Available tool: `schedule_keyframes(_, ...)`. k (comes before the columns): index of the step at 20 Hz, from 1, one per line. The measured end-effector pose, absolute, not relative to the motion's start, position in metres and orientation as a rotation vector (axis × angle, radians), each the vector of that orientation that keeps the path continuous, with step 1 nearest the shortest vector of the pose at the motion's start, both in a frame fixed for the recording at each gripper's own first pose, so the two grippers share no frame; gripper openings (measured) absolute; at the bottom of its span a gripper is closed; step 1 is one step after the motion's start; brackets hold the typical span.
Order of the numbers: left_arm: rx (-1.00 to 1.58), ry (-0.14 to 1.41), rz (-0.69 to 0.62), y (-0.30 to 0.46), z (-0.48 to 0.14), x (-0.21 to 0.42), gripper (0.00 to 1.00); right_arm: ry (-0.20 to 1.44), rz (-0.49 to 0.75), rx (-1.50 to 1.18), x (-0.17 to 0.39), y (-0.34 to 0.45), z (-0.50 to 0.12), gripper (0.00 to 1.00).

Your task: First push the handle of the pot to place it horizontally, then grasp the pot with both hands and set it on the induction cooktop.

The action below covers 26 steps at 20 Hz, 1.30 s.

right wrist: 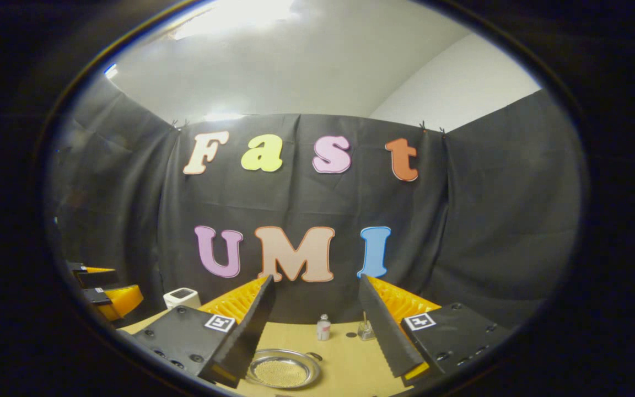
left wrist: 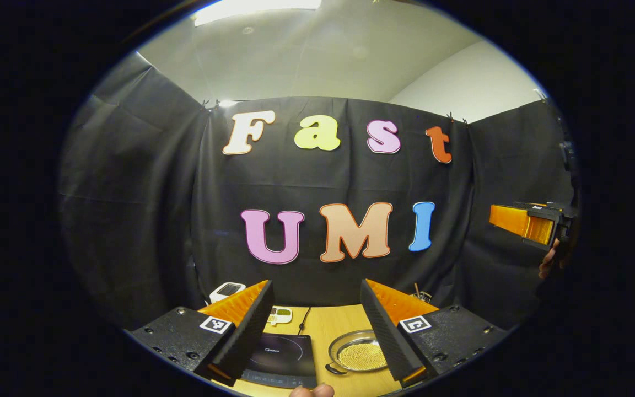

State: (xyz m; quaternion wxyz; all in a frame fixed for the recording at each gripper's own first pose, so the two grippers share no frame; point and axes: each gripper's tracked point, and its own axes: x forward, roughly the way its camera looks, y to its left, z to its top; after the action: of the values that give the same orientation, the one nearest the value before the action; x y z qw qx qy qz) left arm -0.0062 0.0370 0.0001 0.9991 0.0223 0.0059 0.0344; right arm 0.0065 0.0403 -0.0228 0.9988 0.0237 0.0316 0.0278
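Wooden worktop [left wrist: 345, 325], black cloth walls, white ceiling w/ light. Pot [left wrist: 357, 353] at 5 o'clock beside cooktop [left wrist: 283, 358]; its logo unreadable. My left tool [left wrist: 316, 331] & right tool [right wrist: 317, 331] gape wide, holding nothing.

In the left gripper view the left gripper's [left wrist: 316, 331] fingers hide one side of the pot [left wrist: 357, 353] and one side of the induction cooktop [left wrist: 283, 358], whose near edge is cut off beside a fingertip [left wrist: 312, 391].

left tool [left wrist: 316, 331]: fingers spread, raised | right tool [right wrist: 315, 336]: fingers spread, raised
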Motion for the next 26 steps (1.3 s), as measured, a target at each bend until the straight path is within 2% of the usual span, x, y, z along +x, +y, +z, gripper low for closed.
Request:
schedule_keyframes(3, 0.051, 0.013, 0.072, 0.047, -0.003, -0.008, 0.92, 0.087, 0.048, 0.053, 0.007, 0.05, -0.033, 0.75)
schedule_keyframes(4, 0.052, 0.012, 0.076, 0.051, -0.001, -0.008, 0.92, 0.088, 0.047, 0.054, 0.01, 0.054, -0.036, 0.59)
schedule_keyframes(8, 0.033, 0.016, 0.087, 0.063, -0.005, -0.011, 0.95, 0.134, 0.088, 0.066, 0.006, 0.079, -0.057, 0.16)
schedule_keyframes(9, 0.031, 0.02, 0.08, 0.063, -0.008, -0.013, 0.95, 0.161, 0.114, 0.075, 0.002, 0.089, -0.066, 0.1)
schedule_keyframes(12, 0.032, 0.028, 0.076, 0.065, -0.012, -0.007, 0.92, 0.232, 0.149, 0.06, 0.007, 0.1, -0.096, 0.09)
schedule_keyframes(13, 0.028, 0.027, 0.081, 0.065, -0.015, -0.004, 0.95, 0.253, 0.171, 0.054, 0.007, 0.106, -0.106, 0.09)
schedule_keyframes(15, 0.013, 0.047, 0.089, 0.064, -0.027, 0.006, 0.92, 0.299, 0.207, 0.036, 0.015, 0.112, -0.129, 0.09)
schedule_keyframes(16, 0.007, 0.063, 0.099, 0.064, -0.032, 0.012, 0.92, 0.333, 0.224, 0.031, 0.015, 0.112, -0.145, 0.11)
schedule_keyframes(17, 0.007, 0.076, 0.112, 0.066, -0.037, 0.016, 0.95, 0.357, 0.24, 0.032, 0.017, 0.113, -0.156, 0.09)
schedule_keyframes(18, 0.008, 0.08, 0.12, 0.066, -0.04, 0.023, 0.92, 0.376, 0.253, 0.037, 0.022, 0.114, -0.167, 0.1)
schedule_keyframes(20, 0.017, 0.088, 0.139, 0.067, -0.044, 0.033, 0.95, 0.426, 0.276, 0.055, 0.028, 0.116, -0.193, 0.12)
schedule_keyframes(21, 0.021, 0.096, 0.154, 0.069, -0.047, 0.037, 0.92, 0.446, 0.292, 0.068, 0.028, 0.117, -0.205, 0.11)
schedule_keyframes(22, 0.022, 0.1, 0.165, 0.068, -0.05, 0.04, 0.95, 0.457, 0.31, 0.076, 0.029, 0.119, -0.215, 0.1)
schedule_keyframes(25, 0.033, 0.115, 0.207, 0.073, -0.059, 0.046, 0.95, 0.53, 0.346, 0.092, 0.028, 0.123, -0.258, 0.11)
schedule_keyframes(26, 0.028, 0.11, 0.212, 0.074, -0.06, 0.049, 0.96, 0.555, 0.354, 0.1, 0.027, 0.127, -0.269, 0.09)
